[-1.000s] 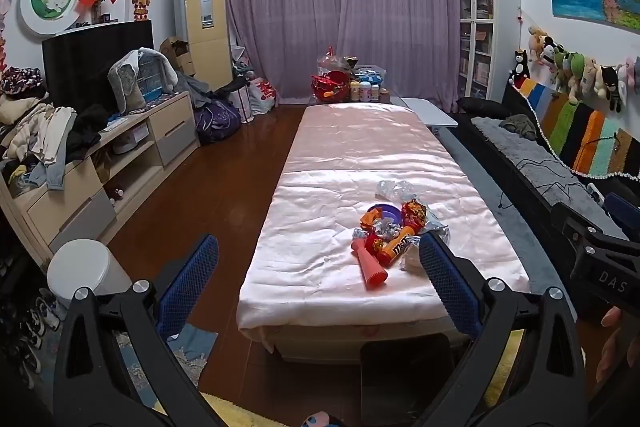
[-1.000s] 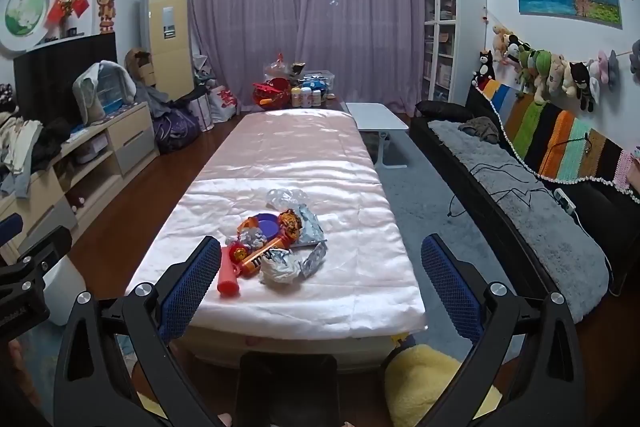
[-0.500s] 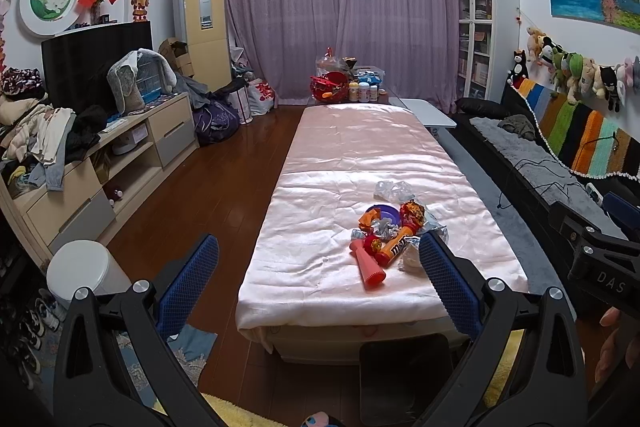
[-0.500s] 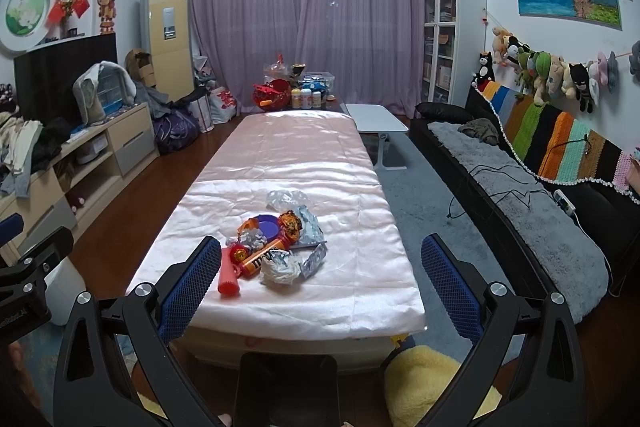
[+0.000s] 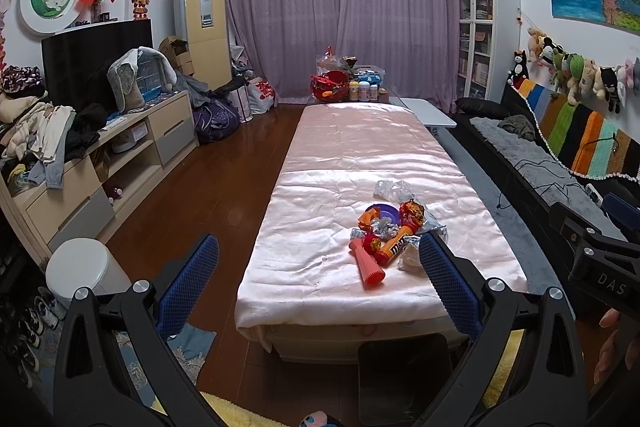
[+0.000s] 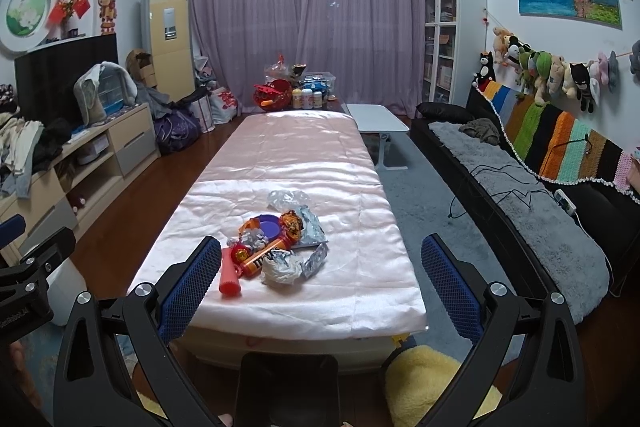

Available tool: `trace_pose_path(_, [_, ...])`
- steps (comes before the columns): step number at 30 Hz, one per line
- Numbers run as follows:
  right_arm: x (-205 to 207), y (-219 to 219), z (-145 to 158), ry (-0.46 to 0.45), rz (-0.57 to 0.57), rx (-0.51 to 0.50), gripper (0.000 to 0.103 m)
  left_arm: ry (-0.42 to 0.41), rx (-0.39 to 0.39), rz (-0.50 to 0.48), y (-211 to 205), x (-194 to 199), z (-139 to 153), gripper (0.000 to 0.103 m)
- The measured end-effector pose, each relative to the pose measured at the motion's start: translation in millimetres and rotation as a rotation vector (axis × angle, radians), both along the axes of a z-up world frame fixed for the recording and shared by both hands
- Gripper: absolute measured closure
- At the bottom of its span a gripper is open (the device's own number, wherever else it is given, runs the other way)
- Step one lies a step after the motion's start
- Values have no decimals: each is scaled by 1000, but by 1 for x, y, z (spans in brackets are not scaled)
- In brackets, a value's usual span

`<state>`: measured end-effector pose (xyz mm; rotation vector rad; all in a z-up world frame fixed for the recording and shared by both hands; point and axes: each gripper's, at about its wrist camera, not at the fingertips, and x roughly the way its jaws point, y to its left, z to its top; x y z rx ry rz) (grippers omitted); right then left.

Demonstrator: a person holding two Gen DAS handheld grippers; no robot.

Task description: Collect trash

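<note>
Together the two wrist views look down a long table draped in a shiny pink cloth, with a heap of trash lying near its close end. Both grippers are held off the table, short of its near edge, each with its blue-padded fingers spread wide and nothing between them: the left gripper and the right gripper.

From the left wrist, the pile sits right of centre; a red tube points toward the camera, an orange candy tube lies beside it, and a white crumpled wrapper is partly hidden behind the right finger pad. This view alone shows a white lidded bin in full on the wooden floor to the table's left, and the other gripper's black body at the right edge.

From the right wrist, the white wrapper shows whole, touching a piece of silver foil, with a purple lid and a clear plastic wad farther back. Only here does a yellow fluffy cushion show clearly below the table's near right corner, along with the grey rug and a small white side table.
</note>
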<state>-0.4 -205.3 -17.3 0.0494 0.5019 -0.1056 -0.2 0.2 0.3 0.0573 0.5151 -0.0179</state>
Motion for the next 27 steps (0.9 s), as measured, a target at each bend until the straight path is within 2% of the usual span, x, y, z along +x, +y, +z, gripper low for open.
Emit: trace_pose_path(27, [1, 1, 0, -5, 4, 5, 3, 0, -2, 0, -2, -2, -2, 8])
